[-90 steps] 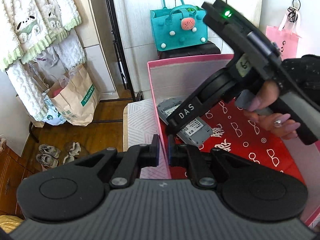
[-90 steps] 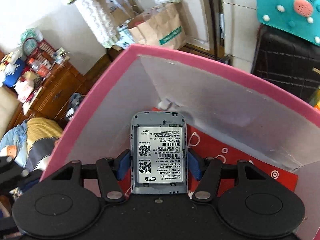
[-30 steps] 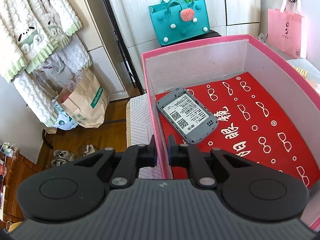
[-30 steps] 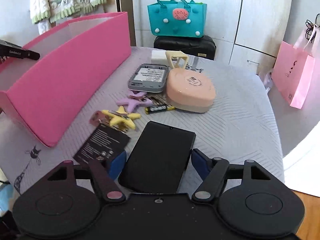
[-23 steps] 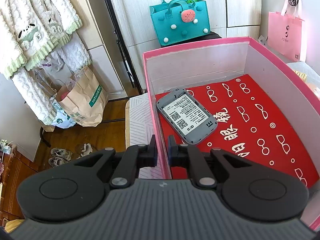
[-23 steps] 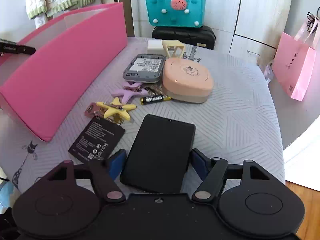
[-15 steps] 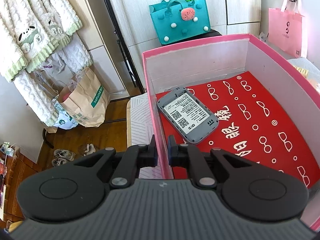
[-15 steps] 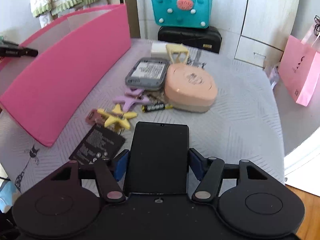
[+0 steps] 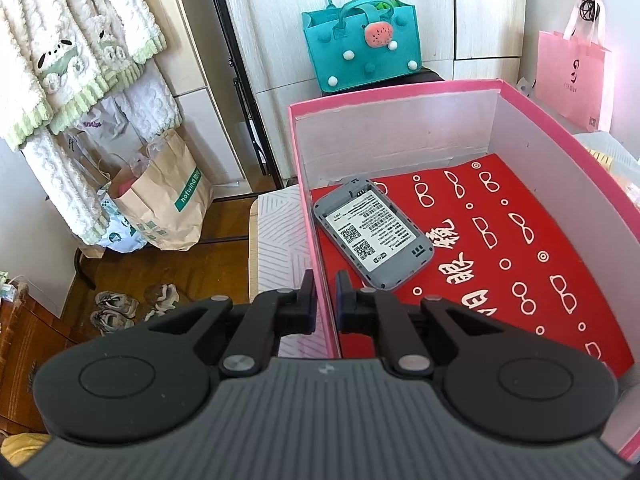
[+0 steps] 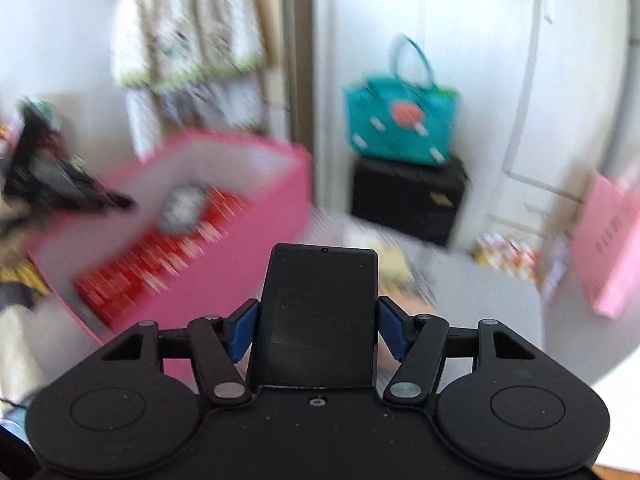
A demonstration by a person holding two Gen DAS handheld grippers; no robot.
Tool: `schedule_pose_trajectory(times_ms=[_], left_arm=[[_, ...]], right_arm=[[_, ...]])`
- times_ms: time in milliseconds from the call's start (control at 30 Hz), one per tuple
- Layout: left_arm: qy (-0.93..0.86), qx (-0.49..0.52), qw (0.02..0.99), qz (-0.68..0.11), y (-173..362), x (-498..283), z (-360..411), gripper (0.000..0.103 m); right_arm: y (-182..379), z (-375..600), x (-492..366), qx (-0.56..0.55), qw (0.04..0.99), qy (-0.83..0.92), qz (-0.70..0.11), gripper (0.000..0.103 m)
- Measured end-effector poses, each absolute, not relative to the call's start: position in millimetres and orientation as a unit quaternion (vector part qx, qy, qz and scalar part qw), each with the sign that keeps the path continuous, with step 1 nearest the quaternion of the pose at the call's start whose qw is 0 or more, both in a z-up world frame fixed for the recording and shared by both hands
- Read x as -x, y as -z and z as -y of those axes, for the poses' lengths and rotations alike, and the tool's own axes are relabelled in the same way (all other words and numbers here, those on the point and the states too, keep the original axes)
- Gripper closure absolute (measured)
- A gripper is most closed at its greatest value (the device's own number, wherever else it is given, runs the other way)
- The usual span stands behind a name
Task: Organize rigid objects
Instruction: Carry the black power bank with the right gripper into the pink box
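My left gripper is shut on the near left wall of the pink box. A grey router lies label up on the box's red floor, near the left wall. In the right wrist view my right gripper is shut on a flat black device; its blue pads press on both long edges. The device is held up in the air, pointing toward the pink box, which lies left and ahead. That view is blurred by motion.
A teal felt bag sits on a black case behind the table. A pink paper bag hangs at the right. Below left, a brown paper bag and shoes are on the wooden floor. Grey tablecloth shows at right.
The right gripper closed on the black device, lifted it off the table and swung its view up toward the pink box. The left gripper kept its hold and stayed put.
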State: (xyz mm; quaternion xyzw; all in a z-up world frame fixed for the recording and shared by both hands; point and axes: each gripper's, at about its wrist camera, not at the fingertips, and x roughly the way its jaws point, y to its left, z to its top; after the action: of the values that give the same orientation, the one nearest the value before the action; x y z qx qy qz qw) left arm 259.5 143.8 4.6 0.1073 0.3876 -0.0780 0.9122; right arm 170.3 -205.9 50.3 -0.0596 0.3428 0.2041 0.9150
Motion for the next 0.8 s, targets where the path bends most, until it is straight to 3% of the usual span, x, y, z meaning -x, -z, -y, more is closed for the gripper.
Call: schedule_pose_trajectory(times_ms=[200, 600, 800], left_arm=[[0.072, -0.114, 0.914, -0.383, -5, -258, -143, 0.096], [0.073, -0.111, 0.919, -0.372, -5, -255, -144, 0.096], [0.073, -0.116, 0.918, -0.373, -5, -255, -143, 0.096]], right_arm=[[-67, 160, -219, 0.029, 0.886, -0.331, -0.322, 0.035], [-16, 52, -309, 0.306, 0.800, -0.375, -0.355, 0.035], [6, 27, -342, 0.376, 0.745, -0.391, -0.388, 0.035]])
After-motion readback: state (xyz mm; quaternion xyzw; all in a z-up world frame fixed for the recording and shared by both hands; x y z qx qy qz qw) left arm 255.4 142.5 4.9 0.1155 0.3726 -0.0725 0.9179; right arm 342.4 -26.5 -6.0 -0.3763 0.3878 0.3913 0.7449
